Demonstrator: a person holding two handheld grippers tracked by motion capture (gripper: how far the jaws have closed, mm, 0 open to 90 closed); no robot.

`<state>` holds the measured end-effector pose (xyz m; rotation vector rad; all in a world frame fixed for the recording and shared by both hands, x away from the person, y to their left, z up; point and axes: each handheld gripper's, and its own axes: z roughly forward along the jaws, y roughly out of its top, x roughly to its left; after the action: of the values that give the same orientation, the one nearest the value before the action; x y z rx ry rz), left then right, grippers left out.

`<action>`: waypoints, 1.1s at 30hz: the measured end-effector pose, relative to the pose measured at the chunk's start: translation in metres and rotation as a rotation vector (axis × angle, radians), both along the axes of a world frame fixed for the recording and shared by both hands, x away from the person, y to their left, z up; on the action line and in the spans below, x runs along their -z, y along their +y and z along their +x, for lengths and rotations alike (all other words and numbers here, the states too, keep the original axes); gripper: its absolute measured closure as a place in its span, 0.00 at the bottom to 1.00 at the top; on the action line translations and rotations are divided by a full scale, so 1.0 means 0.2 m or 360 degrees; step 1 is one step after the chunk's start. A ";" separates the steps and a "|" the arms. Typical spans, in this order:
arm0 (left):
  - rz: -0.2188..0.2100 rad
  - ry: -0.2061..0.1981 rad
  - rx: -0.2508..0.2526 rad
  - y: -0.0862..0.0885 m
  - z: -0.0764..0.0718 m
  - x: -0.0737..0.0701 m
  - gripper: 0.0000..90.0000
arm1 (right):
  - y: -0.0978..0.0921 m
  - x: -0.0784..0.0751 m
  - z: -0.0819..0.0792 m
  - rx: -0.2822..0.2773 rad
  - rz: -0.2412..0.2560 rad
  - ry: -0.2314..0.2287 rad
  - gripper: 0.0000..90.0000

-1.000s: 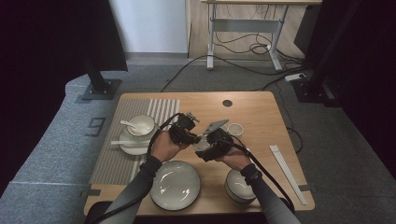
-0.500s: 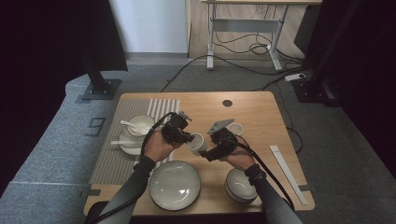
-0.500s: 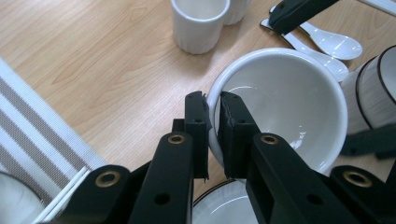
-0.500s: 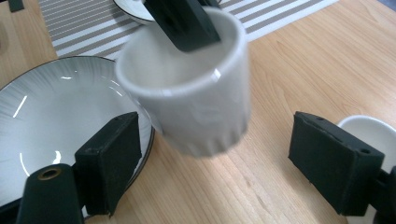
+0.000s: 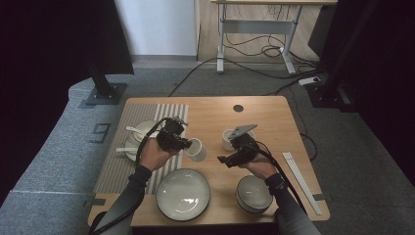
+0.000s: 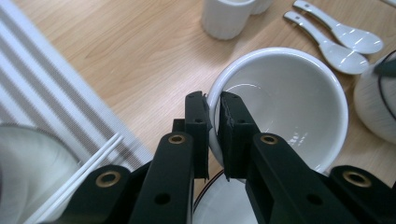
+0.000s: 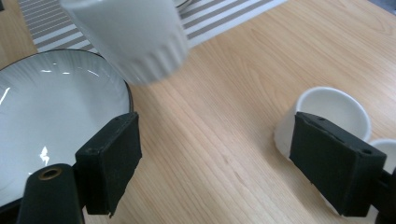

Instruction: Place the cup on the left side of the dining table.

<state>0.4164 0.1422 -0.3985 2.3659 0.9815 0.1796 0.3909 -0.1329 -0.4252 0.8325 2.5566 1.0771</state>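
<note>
Now, item: white cup [image 5: 195, 149], pinched at rim by left gripper [image 5: 185, 144] fingers, had shifted left, lifted off counter [image 5: 264, 117] above plate [image 5: 182, 193]; right gripper [image 5: 226, 159] had let go, fingers wide open — handover done, likely.

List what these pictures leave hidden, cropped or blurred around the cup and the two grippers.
- Cup: in the left gripper view the left gripper covers the clamped part of its rim; whether it clears the table cannot be told.
- Cup in the right gripper view: blurred, its top cut by the upper edge.
- Second cup: partly behind a jaw of the right gripper.
- Plate: cropped at the left edge.
- Spoons: in the high view, too small to find.
</note>
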 end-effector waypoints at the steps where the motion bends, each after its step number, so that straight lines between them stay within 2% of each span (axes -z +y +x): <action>1: 0.0003 0.0008 -0.0004 0.02 0.00 0.00 0.92 | -0.01 0.00 0.00 0.0009 0.0001 0.0002 0.18; 18: 0.0015 0.0022 -0.0152 0.26 -0.03 0.05 0.92 | -0.13 0.02 -0.01 0.0081 0.0024 0.0011 0.20; 33: 0.0070 0.0051 -0.0269 0.43 -0.07 0.11 0.93 | -0.23 0.04 -0.02 0.0148 0.0050 0.0018 0.21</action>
<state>0.4029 0.2279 -0.4206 2.3310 1.2052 0.2309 0.3873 -0.1780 -0.4333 0.9579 2.4889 1.0899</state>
